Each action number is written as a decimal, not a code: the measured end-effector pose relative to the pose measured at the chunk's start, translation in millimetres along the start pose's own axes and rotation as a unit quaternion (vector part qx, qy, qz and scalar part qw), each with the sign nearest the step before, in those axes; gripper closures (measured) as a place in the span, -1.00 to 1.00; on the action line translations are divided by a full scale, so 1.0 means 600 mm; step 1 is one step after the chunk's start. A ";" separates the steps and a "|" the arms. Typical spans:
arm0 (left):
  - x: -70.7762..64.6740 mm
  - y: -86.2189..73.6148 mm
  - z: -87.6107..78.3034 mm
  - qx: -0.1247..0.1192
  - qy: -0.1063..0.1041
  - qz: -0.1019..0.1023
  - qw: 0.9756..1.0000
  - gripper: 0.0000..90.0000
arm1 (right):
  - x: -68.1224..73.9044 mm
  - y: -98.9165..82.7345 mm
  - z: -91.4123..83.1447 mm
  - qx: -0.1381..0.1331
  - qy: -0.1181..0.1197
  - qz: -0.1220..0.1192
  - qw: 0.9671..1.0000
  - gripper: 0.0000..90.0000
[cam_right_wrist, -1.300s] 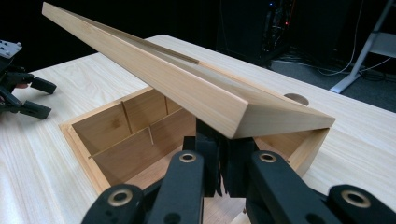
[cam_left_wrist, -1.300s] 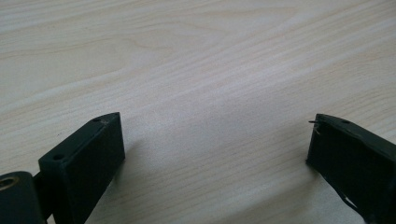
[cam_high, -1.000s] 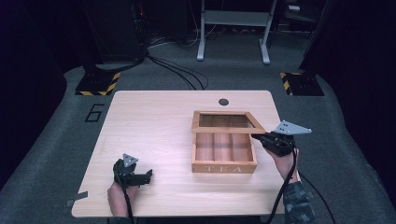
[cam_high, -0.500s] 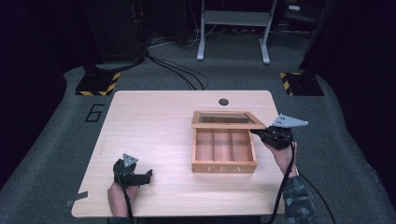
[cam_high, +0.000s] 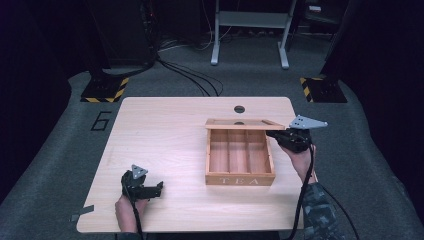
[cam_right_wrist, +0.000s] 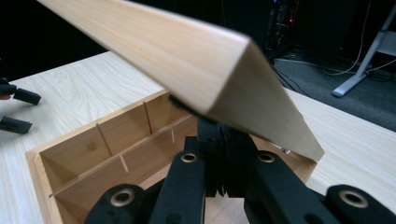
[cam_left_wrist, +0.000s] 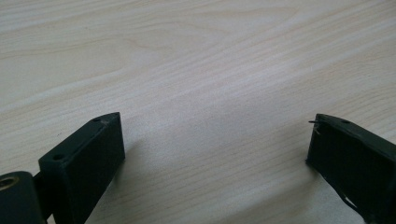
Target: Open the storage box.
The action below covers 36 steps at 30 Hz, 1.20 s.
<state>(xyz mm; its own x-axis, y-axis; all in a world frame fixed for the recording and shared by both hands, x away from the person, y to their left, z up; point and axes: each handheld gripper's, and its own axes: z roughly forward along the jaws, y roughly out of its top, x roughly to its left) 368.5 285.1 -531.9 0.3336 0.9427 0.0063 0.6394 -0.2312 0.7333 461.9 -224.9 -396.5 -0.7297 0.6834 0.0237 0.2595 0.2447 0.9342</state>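
Here my right gripper is clamped on the lid of the tea box, apparently at its right edge, holding it raised; my left gripper rests open on the table.
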 end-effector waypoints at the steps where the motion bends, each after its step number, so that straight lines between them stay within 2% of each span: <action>1: 0.000 0.000 0.000 0.000 0.000 0.000 1.000 -0.92 | -0.001 0.002 0.001 0.000 -0.001 0.001 1.000 0.95; 18: 0.001 0.000 -0.001 0.002 -0.001 0.003 1.000 -0.92 | -0.014 0.024 0.010 -0.005 -0.004 -0.002 1.000 0.96; 36: 0.001 0.000 0.000 0.002 -0.001 0.003 1.000 -0.92 | -0.027 0.047 0.026 -0.003 -0.010 0.005 1.000 0.96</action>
<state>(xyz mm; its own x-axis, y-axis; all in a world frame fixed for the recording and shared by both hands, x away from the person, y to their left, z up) 368.4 285.4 -531.7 0.3384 0.9409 0.0099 0.6396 -0.2377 0.7311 490.8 -218.6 -376.2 -0.7149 0.6987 0.0259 0.2629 0.2343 0.9359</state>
